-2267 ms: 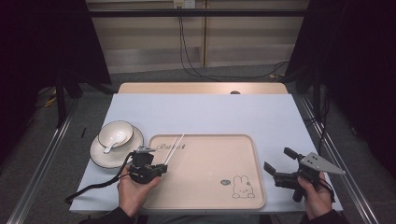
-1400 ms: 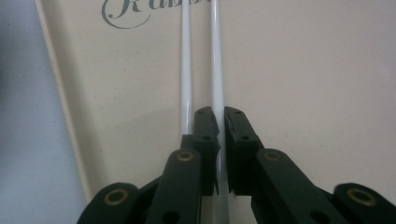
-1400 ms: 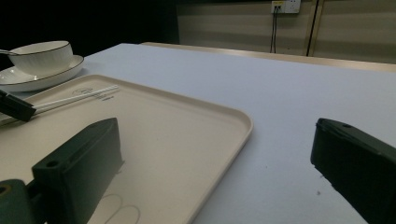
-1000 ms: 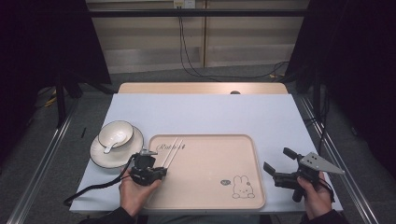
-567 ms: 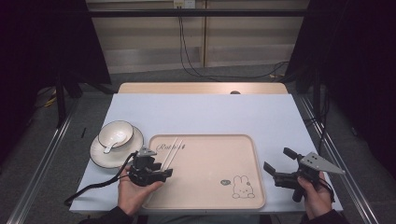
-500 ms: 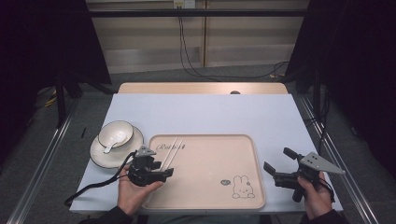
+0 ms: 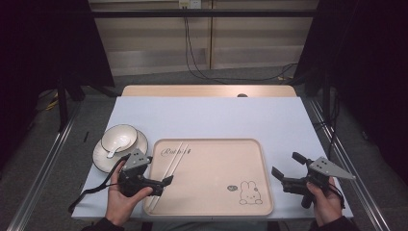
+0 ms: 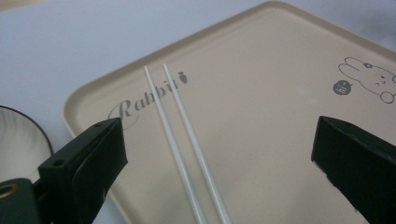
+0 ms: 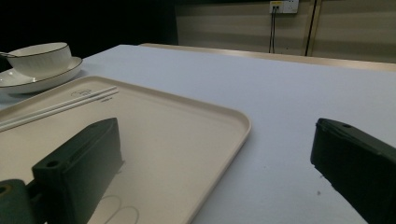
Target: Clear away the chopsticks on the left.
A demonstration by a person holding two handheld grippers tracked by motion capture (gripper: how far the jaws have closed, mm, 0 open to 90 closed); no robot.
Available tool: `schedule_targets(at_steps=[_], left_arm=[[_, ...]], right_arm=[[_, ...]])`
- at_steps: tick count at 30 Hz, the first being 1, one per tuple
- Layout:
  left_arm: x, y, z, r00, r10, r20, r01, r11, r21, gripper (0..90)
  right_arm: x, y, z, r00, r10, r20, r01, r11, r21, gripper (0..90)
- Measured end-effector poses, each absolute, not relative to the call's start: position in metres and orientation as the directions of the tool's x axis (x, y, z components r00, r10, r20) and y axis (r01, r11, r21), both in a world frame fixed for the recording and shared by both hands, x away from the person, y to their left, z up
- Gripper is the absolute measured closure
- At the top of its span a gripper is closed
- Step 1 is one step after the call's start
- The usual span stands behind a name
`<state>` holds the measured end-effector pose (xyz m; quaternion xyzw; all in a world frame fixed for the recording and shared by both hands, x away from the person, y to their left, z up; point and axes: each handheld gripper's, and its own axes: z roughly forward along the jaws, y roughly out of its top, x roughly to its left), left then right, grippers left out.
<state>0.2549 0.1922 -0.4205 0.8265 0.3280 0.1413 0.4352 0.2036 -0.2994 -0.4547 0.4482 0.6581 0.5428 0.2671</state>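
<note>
Left gripper (image 8: 219,154) jaws just spread wide, nothing gripped. The two thin white chopsticks (image 8: 184,140) lie loose between them on the beige rabbit-print tray (image 8: 261,116). Right gripper (image 9: 217,172) gapes empty too.

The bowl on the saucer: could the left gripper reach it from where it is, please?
Probably yes: the left gripper is open and holds nothing, the chopsticks lie on the tray, and bare table separates it from the bowl.

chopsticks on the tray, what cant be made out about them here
- Chopsticks: near ends cut off by the bottom edge in the left gripper view.
- High view: near ends run under the left gripper.
- Right gripper view: near ends leave the left edge.
</note>
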Motion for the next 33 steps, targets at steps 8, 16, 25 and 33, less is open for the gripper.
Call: schedule_targets(at_steps=[8,16,25,33], left_arm=[[0.25,0.229,-0.422,0.751,0.656,-0.07,0.373,-0.334,0.866,2.2],[0.242,0.264,-0.428,0.68,0.729,-0.076,0.375,-0.257,0.891,2.2],[0.23,0.286,-0.429,0.629,0.777,-0.008,0.286,-0.221,0.932,2.0],[0.233,0.303,-0.439,0.612,0.784,-0.107,0.309,-0.112,0.944,1.3]], right_arm=[[0.203,-0.3,-0.455,-0.457,0.88,0.131,0.297,0.012,0.955,1.5],[0.204,-0.3,-0.455,-0.457,0.881,0.126,0.289,0.013,0.957,1.5],[0.203,-0.301,-0.455,-0.466,0.879,0.101,0.27,0.032,0.962,1.4],[0.204,-0.3,-0.455,-0.465,0.881,0.091,0.261,0.038,0.965,1.2]])
